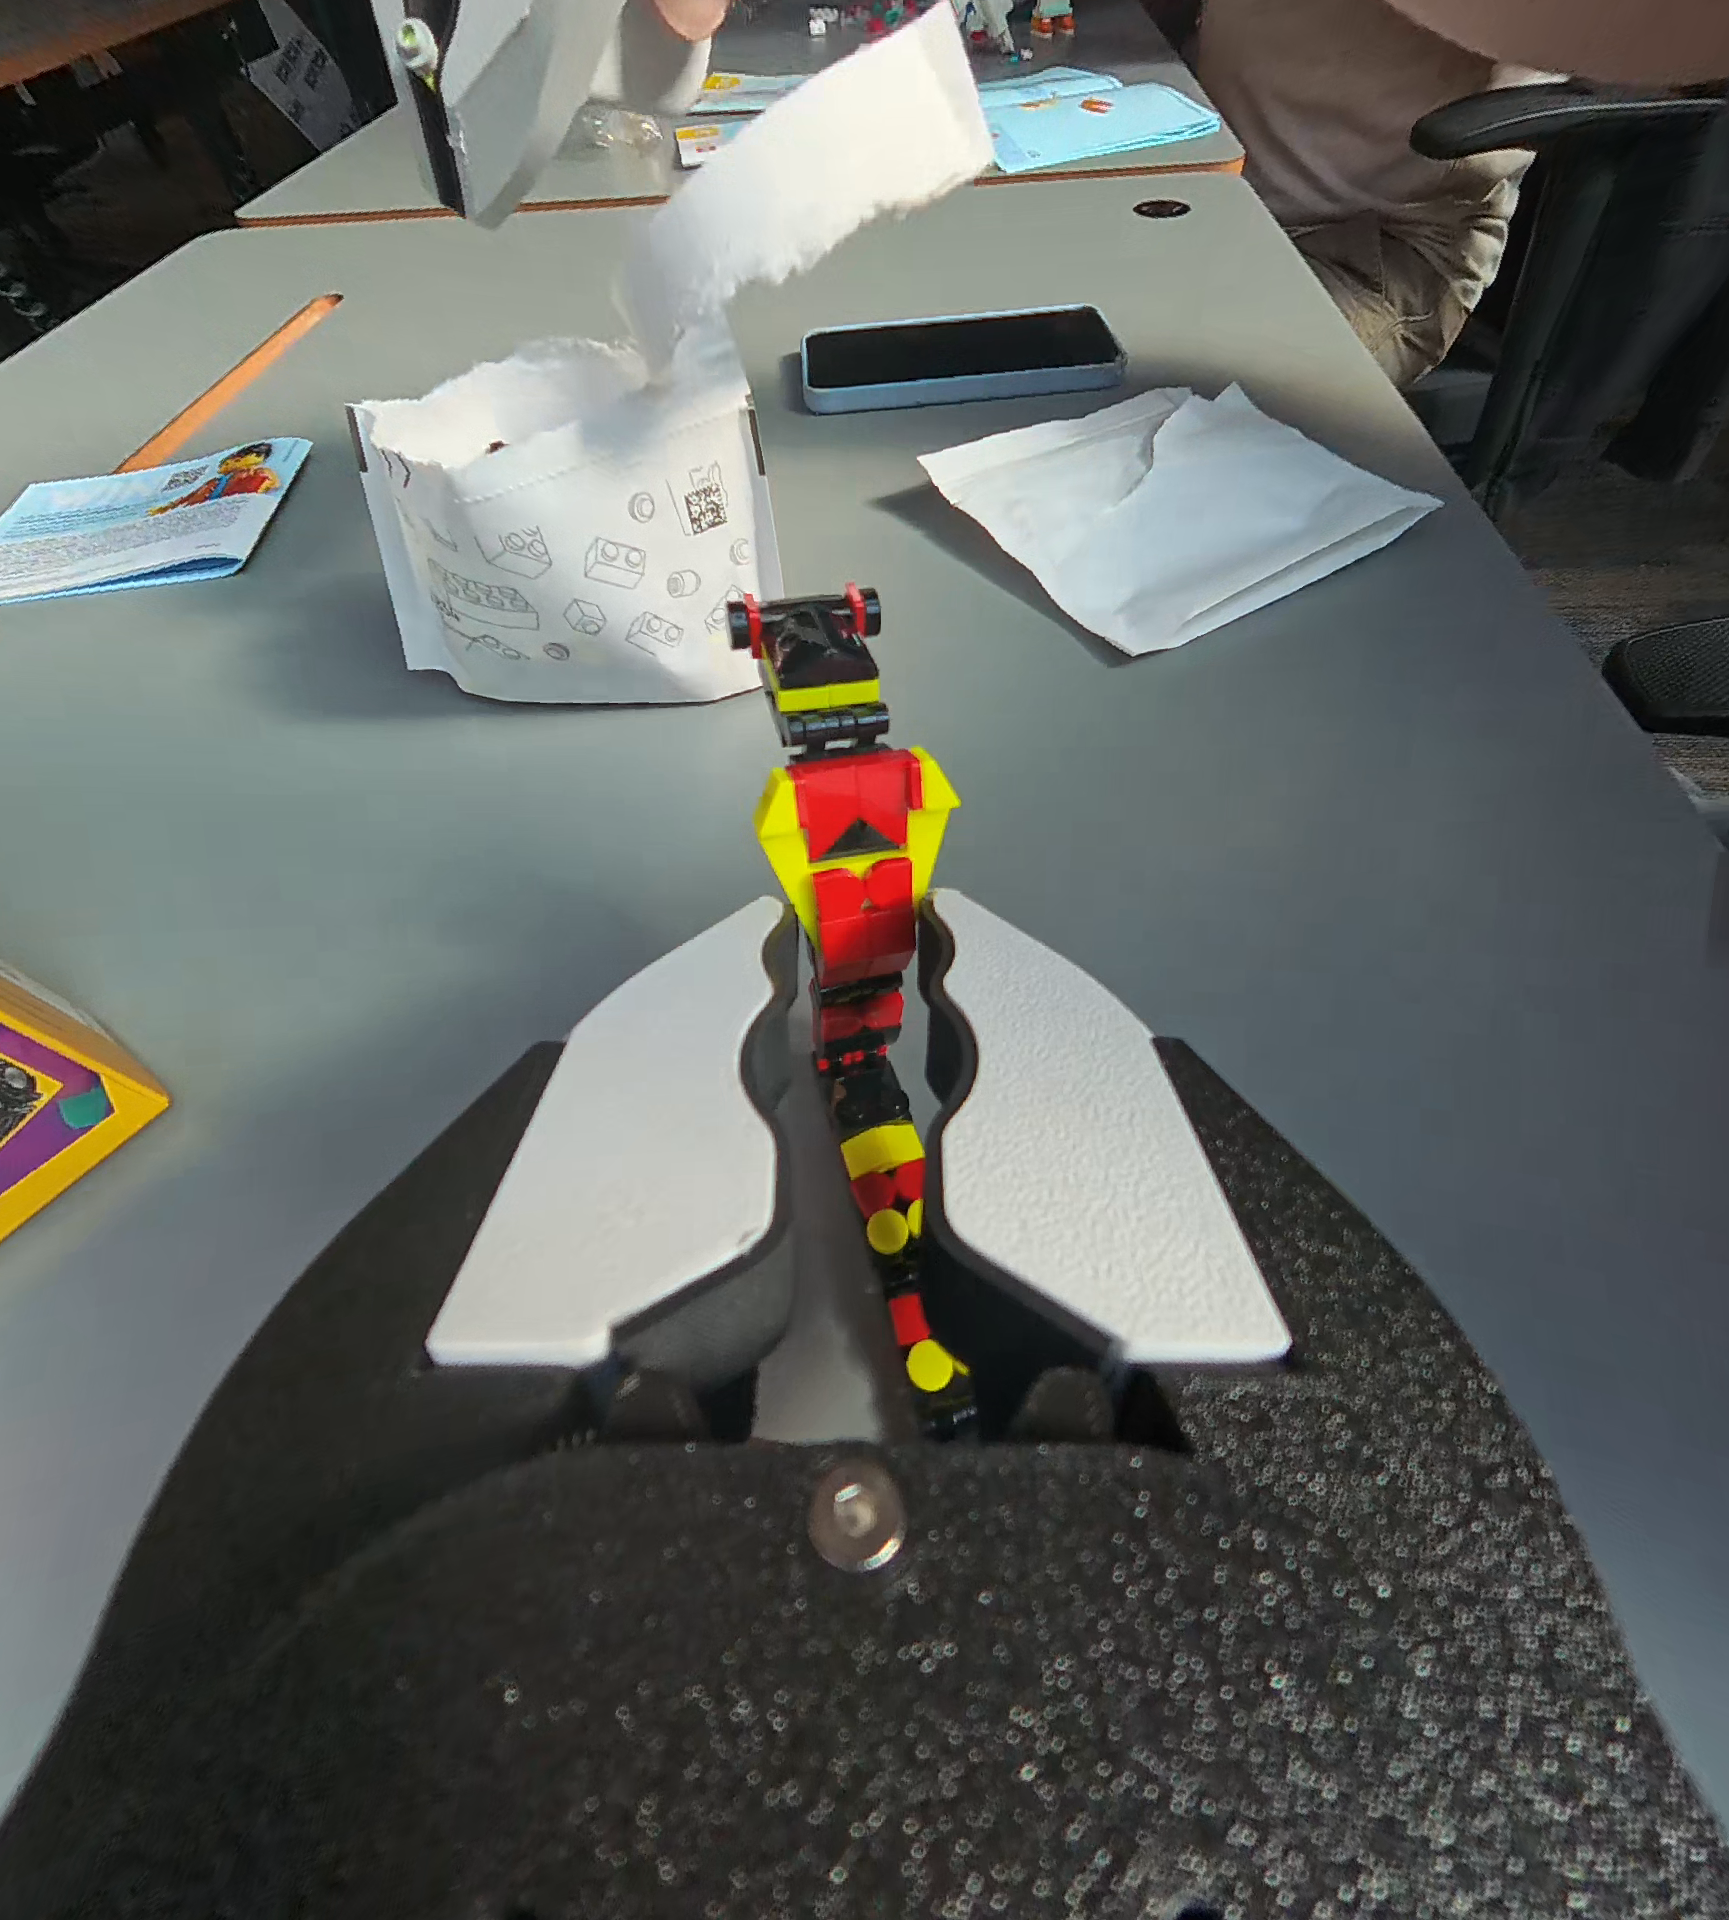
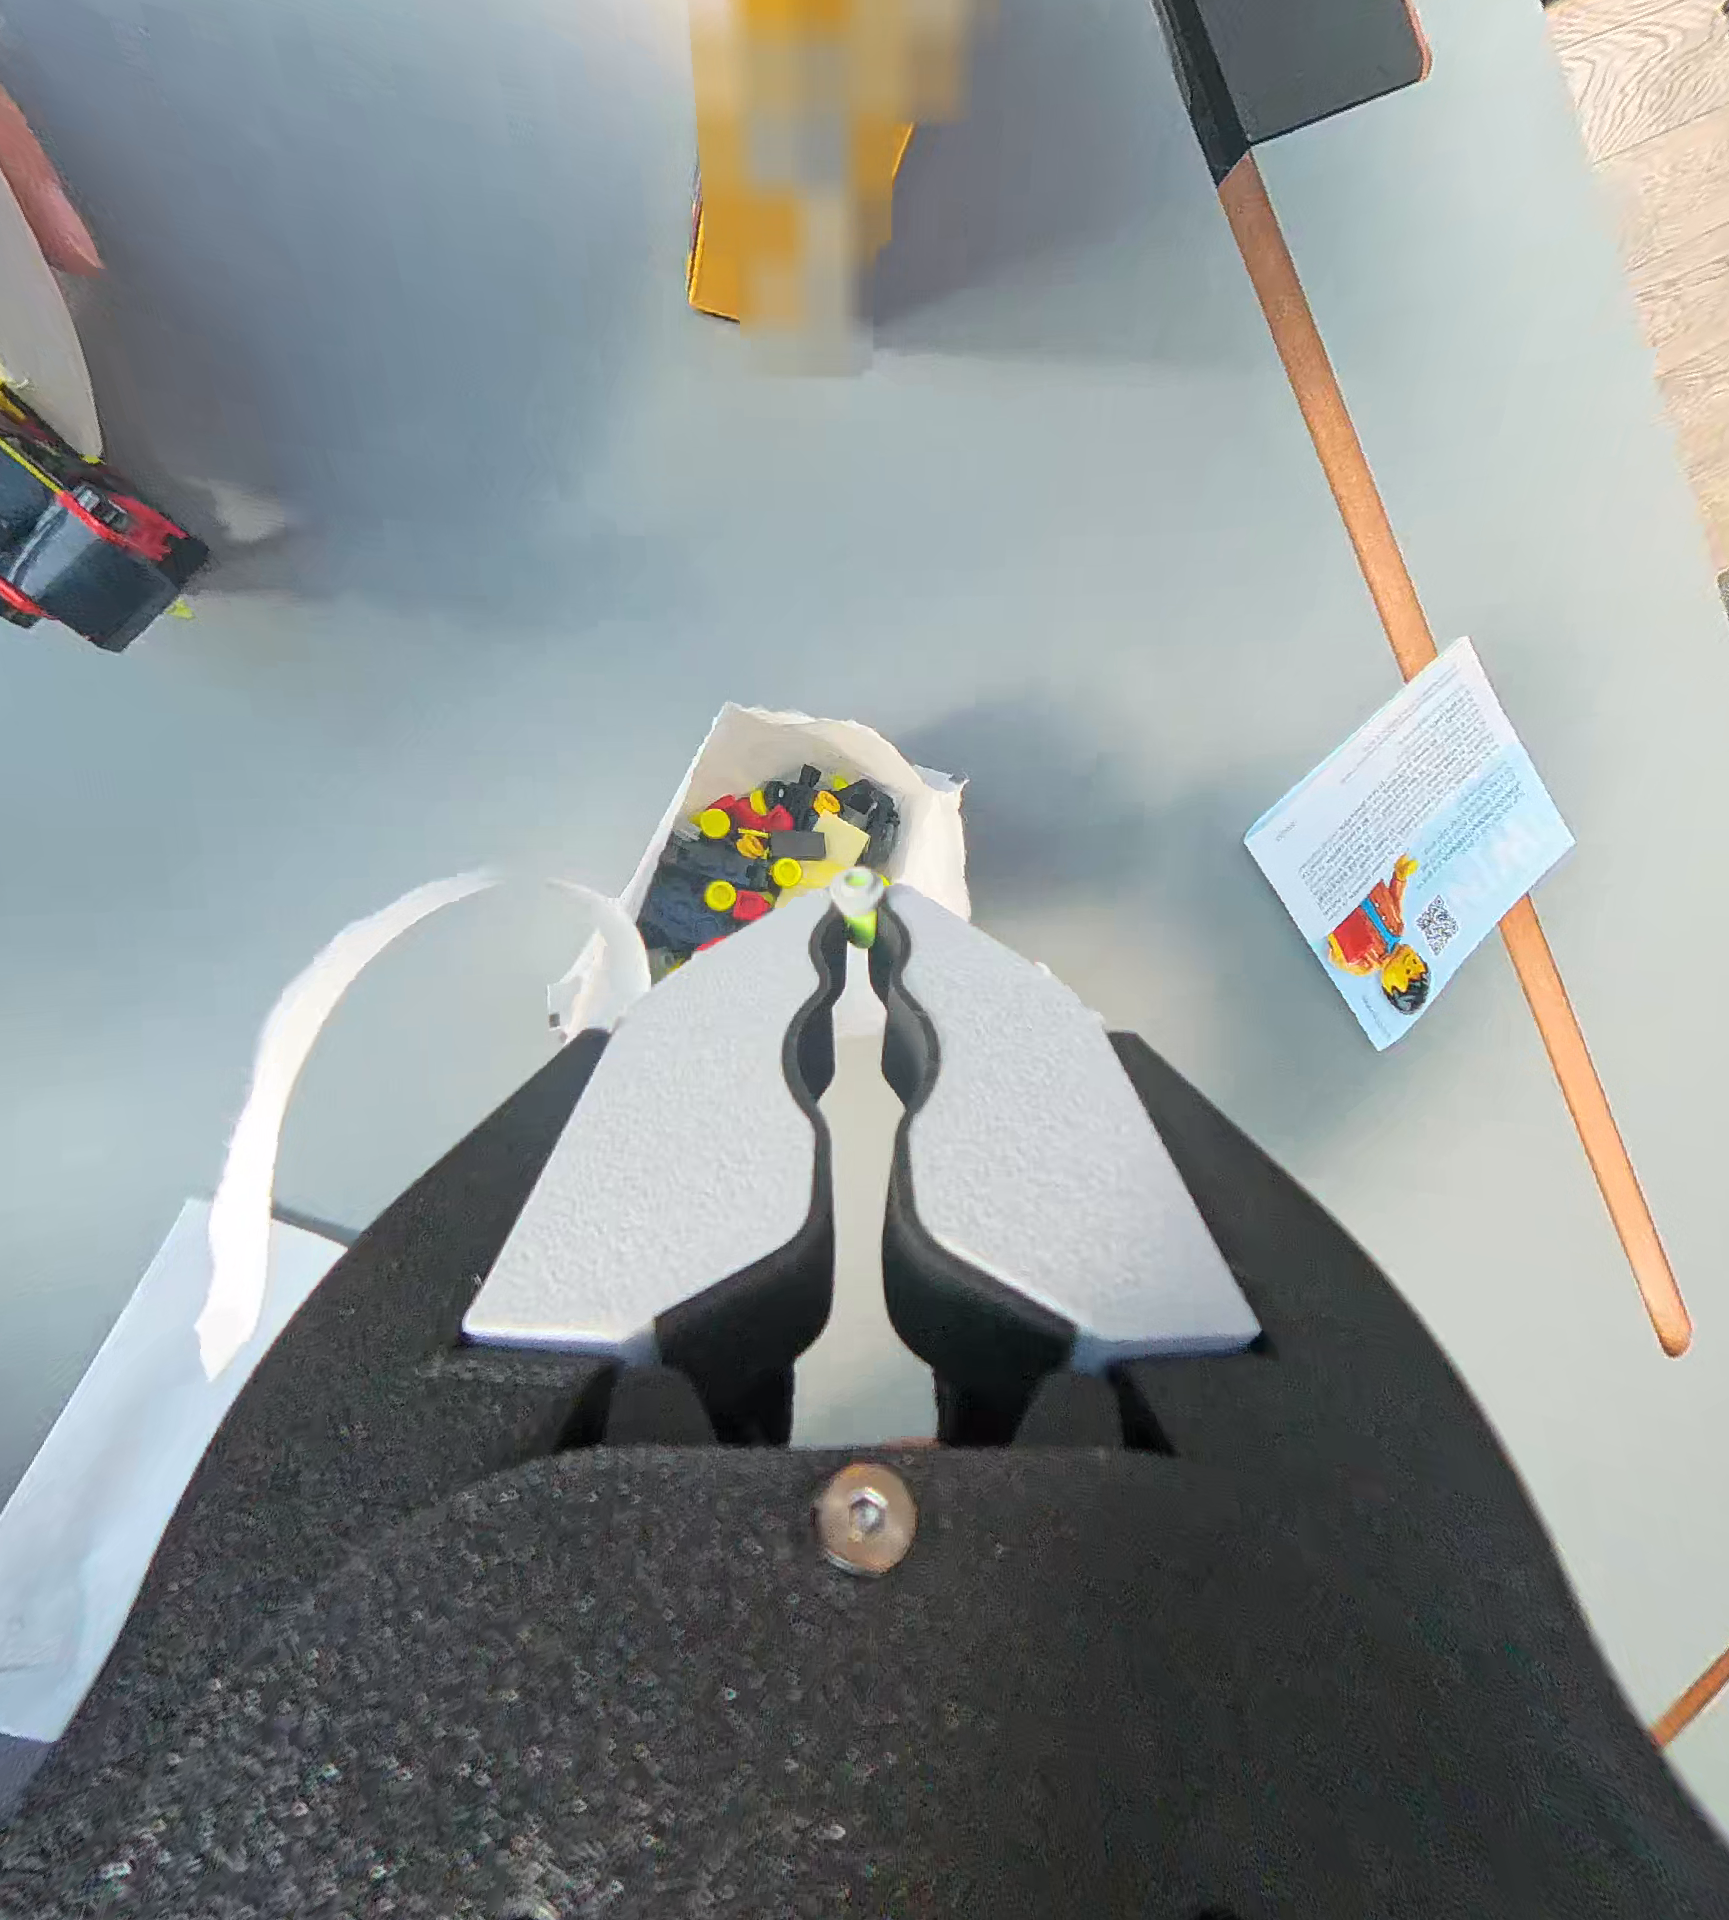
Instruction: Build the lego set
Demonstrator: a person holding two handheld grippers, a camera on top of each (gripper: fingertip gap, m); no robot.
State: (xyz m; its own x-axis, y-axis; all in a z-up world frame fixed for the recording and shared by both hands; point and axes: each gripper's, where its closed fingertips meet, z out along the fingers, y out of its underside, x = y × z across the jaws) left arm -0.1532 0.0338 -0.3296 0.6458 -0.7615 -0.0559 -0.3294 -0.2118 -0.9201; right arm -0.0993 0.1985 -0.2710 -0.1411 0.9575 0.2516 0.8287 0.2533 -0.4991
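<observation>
**Tiny stud lifted over open parts bag as snake model waits in other gripper**

While the right gripper (image 2: 862,914) hangs tip-down above the torn white paper parts bag (image 2: 818,831), its white fingers (image 2: 725,1091) are pinched on a small green-and-white round lego piece (image 2: 857,902) at the very tips. Just beneath it, loose black, red and yellow bricks (image 2: 766,842) lie heaped inside the bag, which stands on the grey table (image 2: 1099,520).

Off to the side, the left gripper (image 1: 860,935) is closed around the lower body of a red, yellow and black lego snake model (image 1: 855,821), held level and pointing forward, the head projecting beyond the fingertips and the tail trailing back between the fingers. A blue instruction leaflet (image 2: 1411,842), a dark phone in a pale blue case (image 1: 959,353) and a second flat white bag (image 1: 1172,509) lie around the work area.

The risk looks plain: the piece is held by only a sliver at the tips, and any twist or loosening on the way to the model could drop it back among the bricks. Pressing it on too hard could also bend the model's jointed body in the left gripper's hold.
</observation>
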